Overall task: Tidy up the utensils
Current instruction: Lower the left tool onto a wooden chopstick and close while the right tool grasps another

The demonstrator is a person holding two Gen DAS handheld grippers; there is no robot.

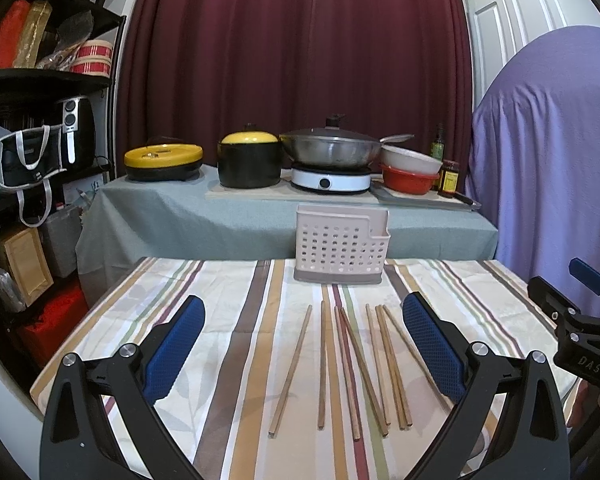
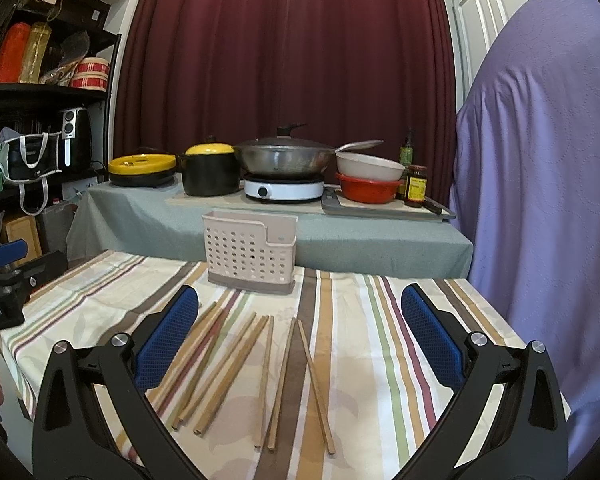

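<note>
Here my left gripper (image 1: 304, 344) hangs above the striped worktop (image 1: 228, 320), its blue-padded fingers (image 1: 176, 350) spread wide with nothing between them. My right gripper (image 2: 300, 338) is likewise spread and holding nothing; from the left camera I see it off at the right edge, apart from the left one.

The wooden chopsticks (image 1: 356, 368) lie loose on the cloth, all pointing roughly away from me toward the holder. In the left view one chopstick (image 1: 291, 372) lies by itself at the left, slightly slanted, another lies just right of it, and the others crowd together, some crossing or touching along their length. In the right view the same sticks fan out, the leftmost ones passing under my left-hand finger, and a lone stick (image 2: 316, 386) slants at the right end of the fan.

The pink perforated utensil holder (image 1: 342, 246) stands upright at the far edge of the worktop, beyond the chopstick tips and apart from them. I see nothing sticking up out of it.

Behind it a second table draped in grey-green cloth (image 2: 180, 216) carries pots, a wok on a white hotplate (image 2: 284, 188) and stacked bowls. A purple cloth (image 2: 540, 200) hangs at the right.
</note>
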